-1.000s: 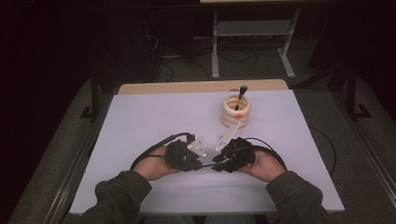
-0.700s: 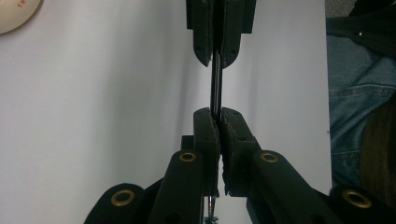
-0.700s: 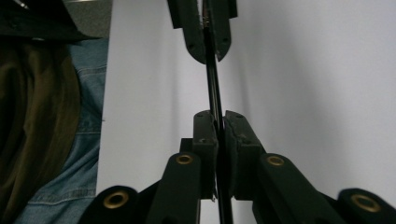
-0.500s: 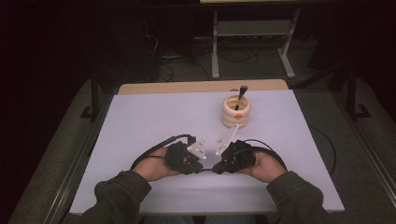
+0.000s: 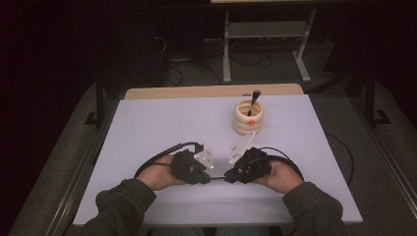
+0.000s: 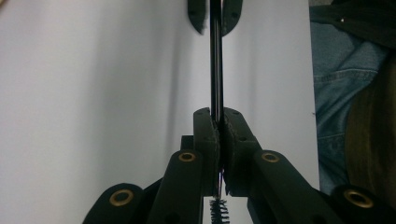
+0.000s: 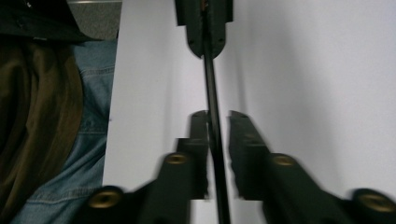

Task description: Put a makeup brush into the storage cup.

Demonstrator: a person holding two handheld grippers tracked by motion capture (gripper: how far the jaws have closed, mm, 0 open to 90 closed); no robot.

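Observation:
Near the table's front edge, a thin black wand [image 5: 219,180] spans level between my two grippers, which face each other. My left gripper [image 5: 209,178] is shut on the wand [image 6: 215,70]; its jaws have just been closing on it, and spiral bristles [image 6: 218,210] show behind them. My right gripper [image 5: 227,177] has the wand [image 7: 211,84] between its jaws, which have just been opening, leaving a gap on one side. In the left gripper view the right gripper [image 6: 215,14] sits at the top. In the right gripper view the left gripper [image 7: 204,28] does.
A cream ringed holder [image 5: 248,118] stands behind the right gripper on the white table [image 5: 147,128], with a black brush [image 5: 254,98] upright in it. Gripper cables [image 5: 157,160] loop beside both hands. A metal stand [image 5: 265,29] is on the floor beyond.

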